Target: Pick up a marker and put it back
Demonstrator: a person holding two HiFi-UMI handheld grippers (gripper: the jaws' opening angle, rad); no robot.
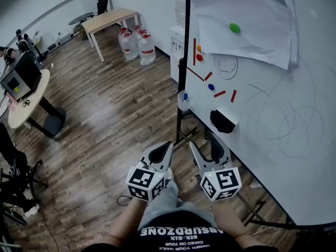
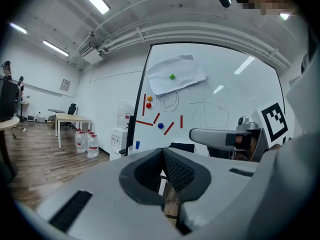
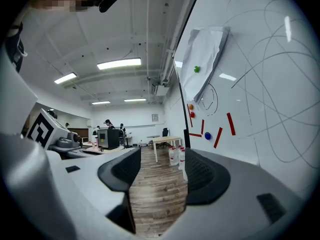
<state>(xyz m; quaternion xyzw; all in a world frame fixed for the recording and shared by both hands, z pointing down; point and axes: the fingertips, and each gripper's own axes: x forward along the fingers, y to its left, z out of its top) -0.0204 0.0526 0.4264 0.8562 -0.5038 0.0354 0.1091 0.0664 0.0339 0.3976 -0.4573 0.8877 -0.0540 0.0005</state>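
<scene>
**Both tongs empty beside the whiteboard**

Left tongs point(image 1: 168, 145) are closed, pads point(image 2: 175, 170) pressed together with nothing between them, and we hold them low over the wood floor point(image 1: 115, 114). Right tongs point(image 1: 202, 140) sit just beside them, spread wide and holding nothing. In the right gripper view only floor shows between their pads point(image 3: 202, 171). Their tips point up toward the black eraser point(image 1: 222, 121) on the whiteboard point(image 1: 304, 114) and stop short of touching it.

We take the blue-topped thing to be the marker point(image 1: 185, 95). It stands upright in a clear holder point(image 1: 182, 106) at the board's left edge, beside the black pole point(image 1: 182, 62). It is above and left of the eraser, clear of both tongs.

Higher on the board we see short red strips point(image 1: 219, 94), a blue magnet point(image 1: 211, 87), some pen loops, and a paper sheet point(image 1: 247, 14) pinned by a green magnet point(image 1: 234, 28). Farther off, water jugs point(image 1: 139, 43) stand by the wall next to a table point(image 1: 107, 19).
</scene>
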